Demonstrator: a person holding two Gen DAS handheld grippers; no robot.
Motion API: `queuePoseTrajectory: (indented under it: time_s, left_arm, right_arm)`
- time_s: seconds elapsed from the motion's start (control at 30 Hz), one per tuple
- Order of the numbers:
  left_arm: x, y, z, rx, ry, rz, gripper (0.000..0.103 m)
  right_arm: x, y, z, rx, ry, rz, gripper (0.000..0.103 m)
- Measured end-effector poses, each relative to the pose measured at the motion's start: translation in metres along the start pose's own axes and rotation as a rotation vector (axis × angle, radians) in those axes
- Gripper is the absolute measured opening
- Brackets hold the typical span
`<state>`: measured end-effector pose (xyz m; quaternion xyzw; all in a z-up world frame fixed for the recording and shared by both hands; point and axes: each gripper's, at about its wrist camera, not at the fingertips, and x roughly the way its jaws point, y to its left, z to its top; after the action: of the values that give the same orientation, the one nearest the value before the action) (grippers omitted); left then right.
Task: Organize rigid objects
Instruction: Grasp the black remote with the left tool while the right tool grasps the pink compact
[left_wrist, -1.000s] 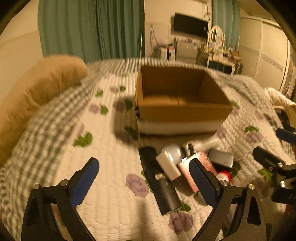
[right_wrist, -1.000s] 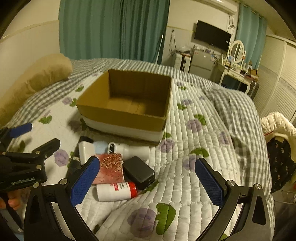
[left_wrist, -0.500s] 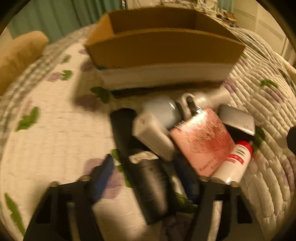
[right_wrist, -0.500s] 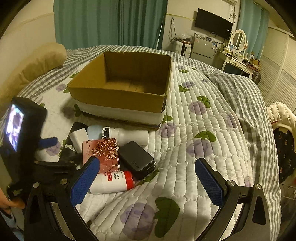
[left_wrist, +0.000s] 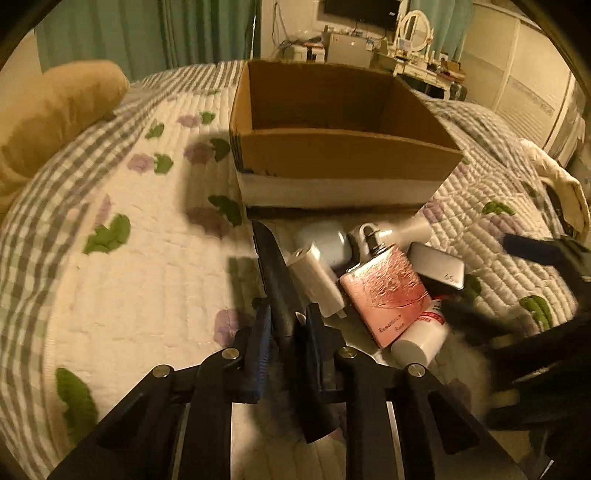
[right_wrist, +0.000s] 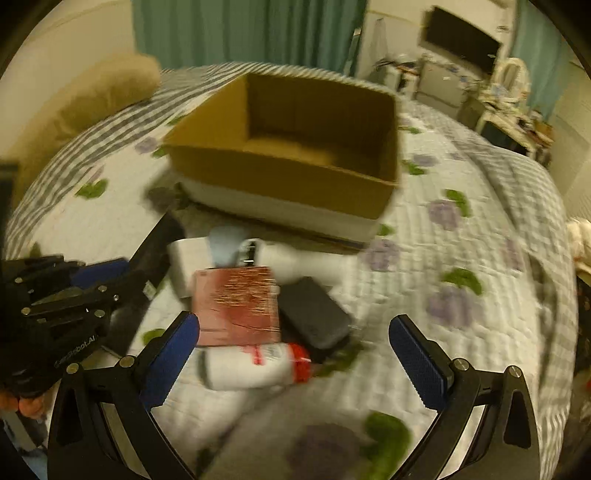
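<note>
Tongs first: we are clamping our left gripper (left_wrist: 286, 325) on the long black object (left_wrist: 275, 273) just before the cardboard box (left_wrist: 332, 155), holding our right gripper (right_wrist: 295, 354) apart, and lifting it boxward is coming next.

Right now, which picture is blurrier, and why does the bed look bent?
Right wrist view: smeared by motion, the box and white bottle soft. Left wrist view: sharper, the pink case crisp. Both: fisheye lenses curve the bed; warm dim light.

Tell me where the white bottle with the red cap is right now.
In the right wrist view the white bottle lies on its side on the quilt, nearest the camera, against the pink case and beside the dark box.
</note>
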<state>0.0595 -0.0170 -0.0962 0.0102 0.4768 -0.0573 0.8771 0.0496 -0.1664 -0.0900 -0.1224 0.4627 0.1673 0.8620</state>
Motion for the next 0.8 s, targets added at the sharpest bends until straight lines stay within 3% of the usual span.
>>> queuePoseTrajectory:
  time_s: [0.17, 0.33, 0.43, 0.47, 0.63, 0.8]
  left_arm:
    - [-0.011, 0.002, 0.004, 0.009, -0.03, -0.014, 0.017]
    - [-0.014, 0.011, 0.005, -0.003, -0.033, -0.024, 0.017]
    - [-0.018, 0.013, 0.006, -0.001, -0.043, -0.028, 0.017]
    - [-0.019, 0.013, 0.006, -0.002, -0.045, -0.03, 0.017]
    - [-0.022, 0.015, 0.005, -0.007, -0.051, -0.031, 0.017]
    - [-0.03, 0.01, 0.007, 0.01, -0.069, -0.04, 0.013]
  right_arm:
    - [0.041, 0.017, 0.008, -0.055, 0.109, 0.048, 0.094]
    - [0.07, 0.025, 0.016, -0.059, 0.16, 0.083, 0.085]
    - [0.08, 0.032, 0.019, -0.094, 0.161, 0.045, 0.081]
    - [0.081, 0.036, 0.019, -0.113, 0.159, 0.044, 0.073]
    - [0.078, 0.041, 0.014, -0.119, 0.123, 0.029, 0.072]
    - [0.043, 0.032, 0.013, -0.078, 0.006, 0.042, 0.071]
